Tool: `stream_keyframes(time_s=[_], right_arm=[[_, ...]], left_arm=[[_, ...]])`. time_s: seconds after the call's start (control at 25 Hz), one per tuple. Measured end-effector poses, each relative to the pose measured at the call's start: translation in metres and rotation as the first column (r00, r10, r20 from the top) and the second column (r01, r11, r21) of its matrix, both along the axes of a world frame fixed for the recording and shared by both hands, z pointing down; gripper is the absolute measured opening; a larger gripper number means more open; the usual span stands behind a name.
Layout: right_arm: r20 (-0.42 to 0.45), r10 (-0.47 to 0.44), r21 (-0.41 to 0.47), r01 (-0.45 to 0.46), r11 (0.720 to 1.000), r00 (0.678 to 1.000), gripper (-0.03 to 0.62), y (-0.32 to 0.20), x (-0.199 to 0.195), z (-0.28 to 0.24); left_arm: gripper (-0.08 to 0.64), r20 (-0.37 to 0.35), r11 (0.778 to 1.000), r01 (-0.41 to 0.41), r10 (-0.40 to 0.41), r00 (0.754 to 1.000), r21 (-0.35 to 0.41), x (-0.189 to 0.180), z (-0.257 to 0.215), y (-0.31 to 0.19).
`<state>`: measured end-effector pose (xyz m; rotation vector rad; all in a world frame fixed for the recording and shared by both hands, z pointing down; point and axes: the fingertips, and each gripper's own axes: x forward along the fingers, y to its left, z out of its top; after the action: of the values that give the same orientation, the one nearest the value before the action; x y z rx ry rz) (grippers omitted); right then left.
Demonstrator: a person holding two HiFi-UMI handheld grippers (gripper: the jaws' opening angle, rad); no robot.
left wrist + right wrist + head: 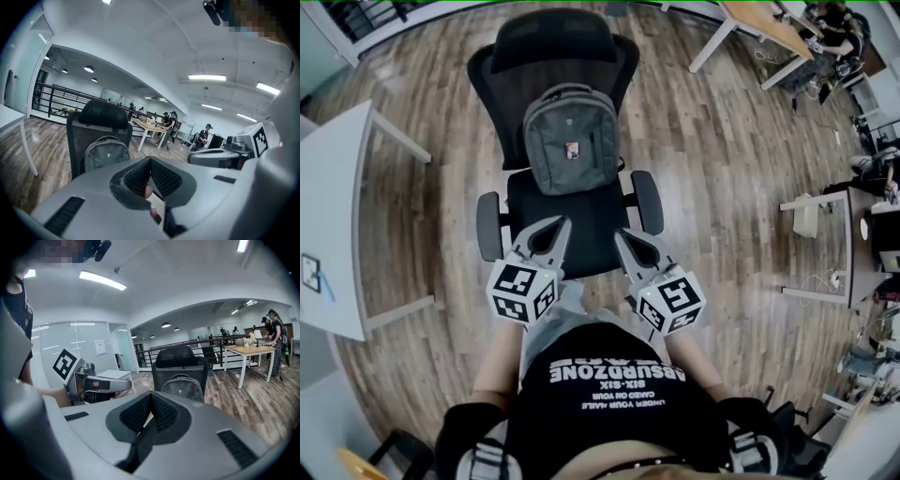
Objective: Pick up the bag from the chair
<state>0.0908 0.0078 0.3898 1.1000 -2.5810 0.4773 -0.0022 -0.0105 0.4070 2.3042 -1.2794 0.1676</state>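
Observation:
A grey backpack (570, 139) stands upright on the seat of a black office chair (581, 230), leaning against its backrest. Both grippers are held low, close to my body, short of the chair's front edge, and point at it. My left gripper (563, 223) has its jaws pressed together with nothing between them. My right gripper (620, 235) is likewise shut and empty. In the left gripper view the backpack (107, 152) shows beyond the closed jaw tips (151, 160). In the right gripper view the backpack (183, 386) sits just above the closed tips (151, 395).
A white table (333, 216) stands to the left of the chair, and a wooden-topped table (769, 28) at the far right. More desks (830, 248) with clutter line the right side. People (169, 123) stand at the far table. The floor is wood planks.

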Motion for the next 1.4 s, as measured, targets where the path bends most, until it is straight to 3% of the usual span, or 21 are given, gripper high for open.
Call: stream_keyframes(time_s=[0.44, 0.64, 0.88, 1.4], right_arm=[[-0.028, 0.042, -0.011, -0.043, 0.999, 0.999, 0.015, -0.087, -0.008, 0.008], [0.001, 0.020, 0.013, -0.020, 1.000, 1.000, 0.017, -0.120, -0.016, 0.014], [-0.017, 0.031, 0.026, -0.030, 0.999, 0.999, 0.017, -0.156, -0.022, 0.027], [-0.077, 0.054, 0.045, -0.050, 0.998, 0.996, 0.018, -0.207, -0.028, 0.065]], left_arm=[[0.016, 0.029, 1.000, -0.007, 0.007, 1.000, 0.006, -0.021, -0.001, -0.089], [0.016, 0.039, 1.000, 0.011, -0.011, 0.999, 0.020, -0.034, 0.006, -0.123], [0.017, 0.055, 1.000, 0.027, -0.027, 0.998, 0.003, -0.048, 0.024, -0.148], [0.018, 0.140, 0.994, 0.079, -0.088, 0.986, 0.069, -0.081, 0.050, -0.189]])
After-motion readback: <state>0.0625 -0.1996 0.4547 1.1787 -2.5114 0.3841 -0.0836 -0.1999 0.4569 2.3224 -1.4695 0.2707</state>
